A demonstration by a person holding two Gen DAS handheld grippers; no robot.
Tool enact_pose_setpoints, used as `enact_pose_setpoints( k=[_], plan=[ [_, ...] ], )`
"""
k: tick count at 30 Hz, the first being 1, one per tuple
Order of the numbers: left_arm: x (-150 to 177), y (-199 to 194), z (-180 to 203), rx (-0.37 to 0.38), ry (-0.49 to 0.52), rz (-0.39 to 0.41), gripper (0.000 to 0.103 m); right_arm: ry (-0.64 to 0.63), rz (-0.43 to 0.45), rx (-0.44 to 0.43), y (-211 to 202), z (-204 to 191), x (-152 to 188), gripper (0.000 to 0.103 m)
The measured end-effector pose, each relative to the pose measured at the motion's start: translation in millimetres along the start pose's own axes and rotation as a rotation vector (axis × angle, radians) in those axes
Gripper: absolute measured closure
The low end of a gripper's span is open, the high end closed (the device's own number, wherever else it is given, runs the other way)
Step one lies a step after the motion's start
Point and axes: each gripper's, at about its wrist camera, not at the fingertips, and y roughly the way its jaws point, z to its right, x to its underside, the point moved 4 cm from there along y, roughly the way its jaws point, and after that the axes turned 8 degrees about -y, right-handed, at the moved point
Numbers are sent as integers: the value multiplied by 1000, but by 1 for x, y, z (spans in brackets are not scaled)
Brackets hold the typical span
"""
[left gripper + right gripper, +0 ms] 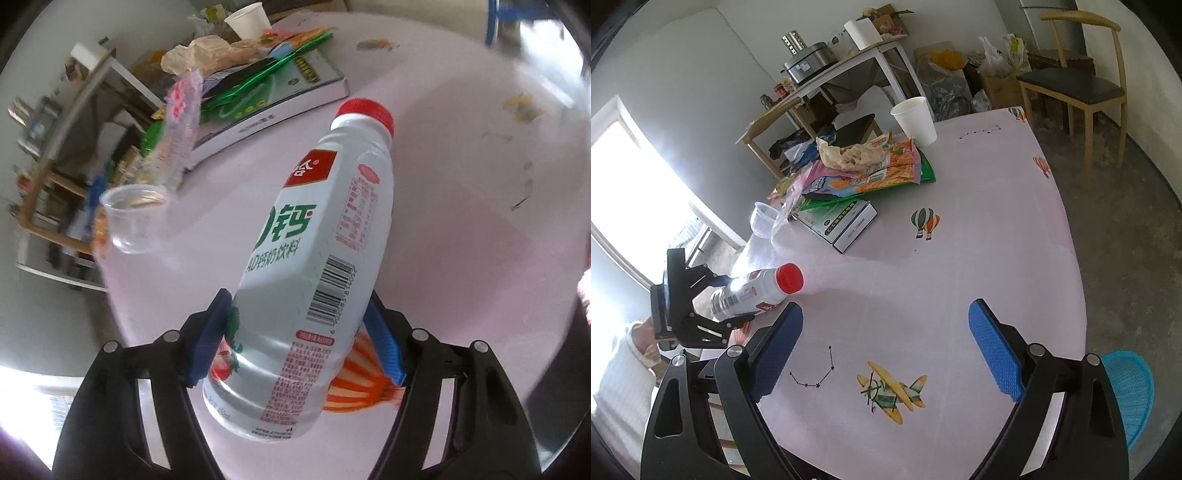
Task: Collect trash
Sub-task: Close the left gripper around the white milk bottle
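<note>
The left gripper [299, 332] is clamped low on the body of a white drink bottle [314, 266], its blue pads [208, 343] pressed against opposite sides; the bottle is held clear of the pink table [461, 206], red cap [367, 112] pointing away, presumably for carrying to a bin. The right gripper [886, 350] is held with its jaws wide apart and nothing between them, over the near part of the table, seemingly kept free for the next item. At the near right edge a blue basket [1134, 391] is seen, a likely receptacle. Farther off, a clear plastic cup [762, 218], a boxed pack [846, 225] under snack wrappers [871, 170] and a paper cup [916, 120] remain uncollected at the far left.
</note>
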Motion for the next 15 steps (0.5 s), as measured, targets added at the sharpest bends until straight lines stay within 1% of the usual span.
enact_pose_setpoints(
  k=[4,6,8,9,10,13,15],
  plan=[
    [5,-7,1,146,-129,35,37,-18,-23,26,4,-1,2,14],
    [10,-10,2,176,-173,55,37,-24,-38,38,10,0,1,14],
    [14,-11,1,170,-241,73,38,-33,-51,49,16,0,-2,14],
    [17,-11,-2,166,-291,82,38,-39,-65,49,21,-1,-5,14],
    [19,-11,-4,157,-314,79,38,-47,-74,48,26,-2,-8,14],
    [23,-14,1,121,-297,60,38,-64,-89,60,38,-4,-19,14],
    [21,-12,-2,122,-303,41,38,-72,-88,53,45,-8,-31,14]
  ],
)
